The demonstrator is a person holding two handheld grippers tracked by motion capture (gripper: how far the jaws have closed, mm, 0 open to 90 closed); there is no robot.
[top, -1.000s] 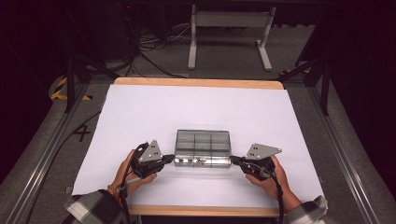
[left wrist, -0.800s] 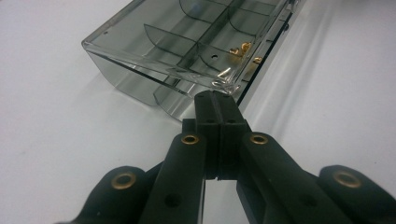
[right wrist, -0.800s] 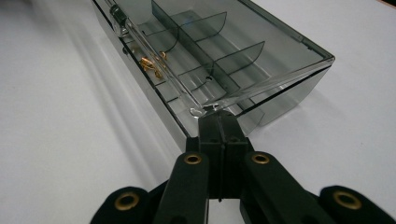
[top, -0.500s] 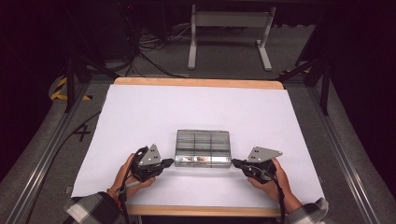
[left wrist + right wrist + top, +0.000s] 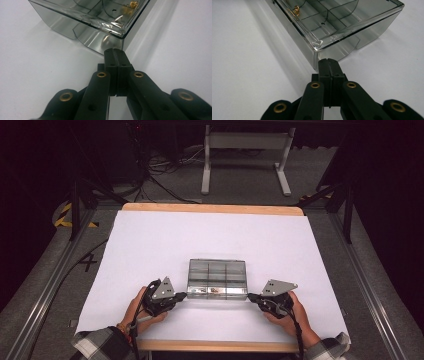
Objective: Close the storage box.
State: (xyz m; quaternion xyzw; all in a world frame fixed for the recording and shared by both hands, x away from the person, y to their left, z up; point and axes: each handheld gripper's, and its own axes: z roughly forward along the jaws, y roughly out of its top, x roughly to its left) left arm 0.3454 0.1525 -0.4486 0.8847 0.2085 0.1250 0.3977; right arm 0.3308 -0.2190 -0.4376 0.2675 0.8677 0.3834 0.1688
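Risk: the clear compartment box (image 5: pixel 217 279), lying near the front middle of the white table (image 5: pixel 150 245), may slide or twist if I press one corner harder than the other, since only tips would bear on its smooth walls. My left gripper (image 5: pixel 184 295) is clenched, jaws together, holding nothing, tips at the box's near-left corner. My right gripper (image 5: pixel 249 296) is likewise clenched and empty, at the near-right corner; contact cannot be confirmed.
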